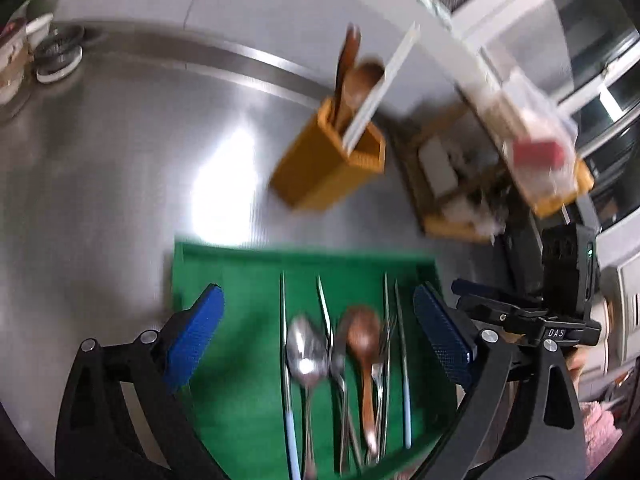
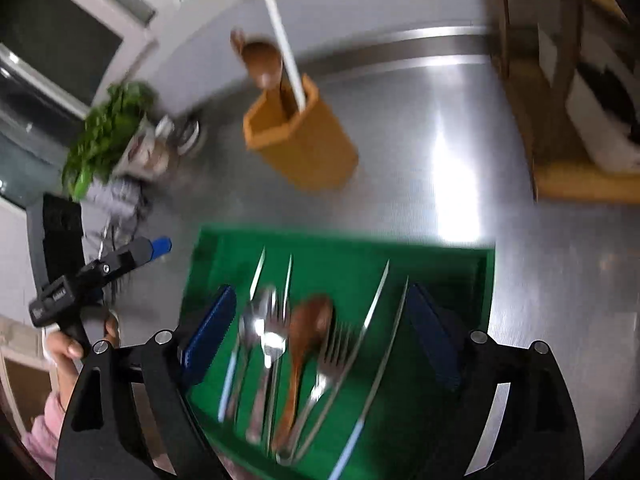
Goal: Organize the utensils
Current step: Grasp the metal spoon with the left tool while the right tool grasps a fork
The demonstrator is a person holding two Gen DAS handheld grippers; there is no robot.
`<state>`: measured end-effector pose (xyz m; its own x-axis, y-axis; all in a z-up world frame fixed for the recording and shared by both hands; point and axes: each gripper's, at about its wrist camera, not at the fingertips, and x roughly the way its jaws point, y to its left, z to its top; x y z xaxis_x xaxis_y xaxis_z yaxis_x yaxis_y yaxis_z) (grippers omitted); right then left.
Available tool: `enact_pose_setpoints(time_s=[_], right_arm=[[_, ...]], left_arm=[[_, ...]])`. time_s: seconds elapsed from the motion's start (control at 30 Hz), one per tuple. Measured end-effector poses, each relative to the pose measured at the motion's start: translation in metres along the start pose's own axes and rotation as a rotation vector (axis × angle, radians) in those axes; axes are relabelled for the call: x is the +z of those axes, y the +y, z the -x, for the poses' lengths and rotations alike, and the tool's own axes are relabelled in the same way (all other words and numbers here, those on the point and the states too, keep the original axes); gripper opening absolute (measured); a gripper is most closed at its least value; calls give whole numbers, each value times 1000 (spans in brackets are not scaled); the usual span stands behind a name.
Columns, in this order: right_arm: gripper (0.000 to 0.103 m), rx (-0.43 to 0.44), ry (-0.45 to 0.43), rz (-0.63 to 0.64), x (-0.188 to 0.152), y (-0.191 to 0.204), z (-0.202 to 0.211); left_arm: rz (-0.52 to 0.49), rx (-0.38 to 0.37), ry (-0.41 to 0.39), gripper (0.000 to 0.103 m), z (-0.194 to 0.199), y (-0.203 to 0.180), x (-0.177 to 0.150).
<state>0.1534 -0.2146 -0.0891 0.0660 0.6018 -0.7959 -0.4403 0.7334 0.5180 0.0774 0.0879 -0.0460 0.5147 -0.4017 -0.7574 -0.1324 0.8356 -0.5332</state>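
A green tray (image 1: 240, 276) (image 2: 440, 264) lies on the steel counter and holds metal spoons (image 1: 306, 350), a fork (image 2: 334, 354), a wooden spoon (image 1: 364, 336) (image 2: 310, 324) and several metal chopsticks (image 1: 402, 344) (image 2: 376, 312). Behind it stands a yellow-brown utensil holder (image 1: 328, 164) (image 2: 304, 140) with wooden spoons (image 1: 362, 80) (image 2: 262, 60) and a white stick (image 1: 384, 80) (image 2: 282, 40) in it. My left gripper (image 1: 318, 332) is open and empty above the tray. My right gripper (image 2: 320, 332) is open and empty above the tray; it also shows in the left wrist view (image 1: 532, 312).
A wooden rack (image 1: 452, 184) (image 2: 560, 152) with containers stands right of the holder. A plastic box with a red label (image 1: 536, 136) sits on it. Green leaves (image 2: 108, 128), jars (image 2: 148, 152) and a small round dish (image 1: 58, 56) are at the left.
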Motion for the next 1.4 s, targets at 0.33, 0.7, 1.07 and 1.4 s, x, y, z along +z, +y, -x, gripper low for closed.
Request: enact_pose_setpoints(time_s=[0.33, 0.7, 1.07, 1.4], right_arm=[[71, -1, 123, -64, -47, 5, -23], [17, 3, 242, -196, -62, -1, -51], [12, -40, 276, -229, -65, 4, -66], [9, -126, 312, -216, -60, 9, -72]], left_arm=[[-3, 35, 188, 90, -22, -13, -53], [-35, 37, 271, 27, -44, -16, -69], [-87, 80, 323, 17, -61, -18, -69], [-164, 225, 363, 16, -74, -27, -70]])
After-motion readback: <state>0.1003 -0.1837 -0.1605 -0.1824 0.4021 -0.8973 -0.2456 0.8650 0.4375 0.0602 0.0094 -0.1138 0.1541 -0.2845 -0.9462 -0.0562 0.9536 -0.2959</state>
